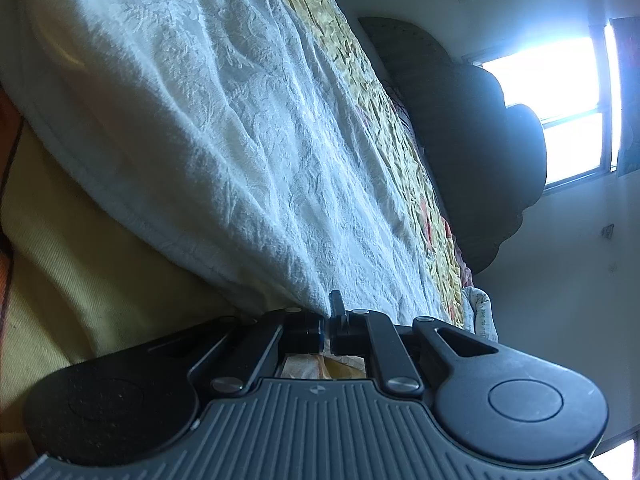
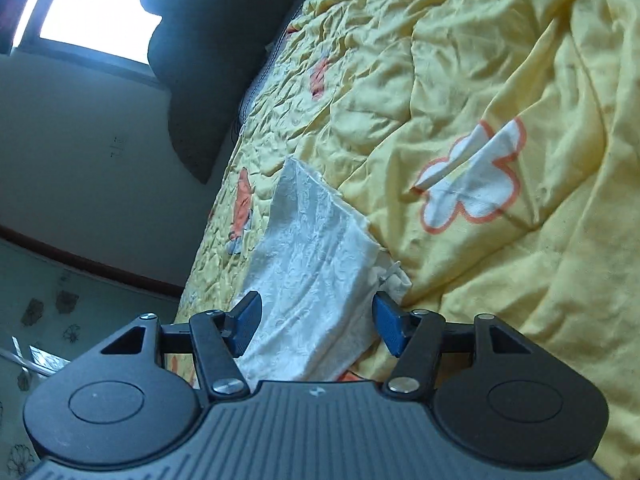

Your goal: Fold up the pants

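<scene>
The left hand-held gripper (image 1: pixel 326 330) had its jaws drawn together on an edge of the white pants (image 1: pixel 224 132), pinching the textured cloth at its near end. From that grip the pants ran away in a broad, wrinkled band toward the far end of the bed, over a yellow quilt (image 1: pixel 404 128) printed with orange flowers. A dark headboard (image 1: pixel 476 148) stood against the wall at the far end, with a bright window (image 1: pixel 560 112) to its right.

In the right wrist view, the right hand-held gripper (image 2: pixel 316 326) was spread wide, its blue pads (image 2: pixel 390 322) standing either side of a folded end of the white pants (image 2: pixel 316 264) without pressing it. That end lay on the yellow quilt (image 2: pixel 500 60), just left of a white flower patch outlined in orange (image 2: pixel 472 184). The headboard (image 2: pixel 208 60) and the window (image 2: pixel 100 8) showed at the far left.
</scene>
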Demonstrator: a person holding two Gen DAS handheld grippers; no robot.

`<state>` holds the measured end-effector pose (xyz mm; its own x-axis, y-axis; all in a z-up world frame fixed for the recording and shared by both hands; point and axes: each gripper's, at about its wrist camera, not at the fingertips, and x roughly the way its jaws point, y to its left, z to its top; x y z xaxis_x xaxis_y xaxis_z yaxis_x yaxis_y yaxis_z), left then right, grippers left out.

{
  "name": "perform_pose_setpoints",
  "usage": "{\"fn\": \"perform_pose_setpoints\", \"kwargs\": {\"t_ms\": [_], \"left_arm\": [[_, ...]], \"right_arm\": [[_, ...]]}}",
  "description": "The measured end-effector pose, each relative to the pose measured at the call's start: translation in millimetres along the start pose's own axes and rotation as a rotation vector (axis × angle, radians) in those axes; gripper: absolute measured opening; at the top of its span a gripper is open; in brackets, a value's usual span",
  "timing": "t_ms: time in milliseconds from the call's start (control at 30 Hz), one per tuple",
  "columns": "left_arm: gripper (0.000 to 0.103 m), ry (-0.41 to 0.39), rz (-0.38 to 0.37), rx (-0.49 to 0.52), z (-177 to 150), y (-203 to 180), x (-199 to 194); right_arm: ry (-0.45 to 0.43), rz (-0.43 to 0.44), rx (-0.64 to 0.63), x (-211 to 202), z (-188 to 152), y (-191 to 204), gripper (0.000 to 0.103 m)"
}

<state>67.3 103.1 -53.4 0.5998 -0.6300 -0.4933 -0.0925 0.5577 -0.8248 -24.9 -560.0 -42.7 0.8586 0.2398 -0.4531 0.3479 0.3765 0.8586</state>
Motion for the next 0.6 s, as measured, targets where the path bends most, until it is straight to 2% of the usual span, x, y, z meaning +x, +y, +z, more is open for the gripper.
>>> {"fn": "perform_pose_setpoints", "kwargs": {"t_ms": [100,167,200,267,367,433,467,500,567,600], "left_arm": [[0.013,0.002,0.001,-0.006,0.2,0.1,0.2],[0.013,0.007,0.004,-0.020,1.7,0.3,0.3],[0.013,0.011,0.006,-0.031,2.5,0.2,0.4],[0.013,0.006,0.021,-0.041,4.7,-2.9,-0.7],[0.009,-0.066,0.049,0.018,6.2,-19.9,-13.6],[0.009,-0.067,0.051,0.037,9.5,-26.4,-19.3],[0.009,-0.054,0.075,0.051,10.8,-25.4,-18.5],[0.009,-0.030,0.101,0.052,11.2,-19.5,-14.9],[0.009,-0.029,0.082,0.001,8.0,-4.3,-13.2],[0.009,-0.030,0.086,0.009,8.2,-5.8,-13.6]], "right_arm": [[-0.008,0.002,0.001,6.0,1.6,4.2,0.060],[-0.009,-0.044,-0.019,12.6,-0.8,3.2,0.025],[-0.006,-0.104,-0.042,18.1,-2.0,1.3,0.004],[-0.026,-0.099,-0.054,18.4,-5.5,-1.4,0.004],[-0.059,-0.096,-0.095,9.5,-8.7,14.5,0.004],[-0.082,-0.046,-0.112,-2.1,-7.4,26.4,0.004],[-0.086,-0.042,-0.117,-4.4,-6.7,28.1,0.004],[-0.075,-0.058,-0.115,-2.1,-6.4,24.4,0.005],[-0.027,-0.120,-0.072,10.3,-7.1,3.8,0.004],[-0.028,-0.093,-0.053,12.2,-8.7,-5.3,0.004]]}}
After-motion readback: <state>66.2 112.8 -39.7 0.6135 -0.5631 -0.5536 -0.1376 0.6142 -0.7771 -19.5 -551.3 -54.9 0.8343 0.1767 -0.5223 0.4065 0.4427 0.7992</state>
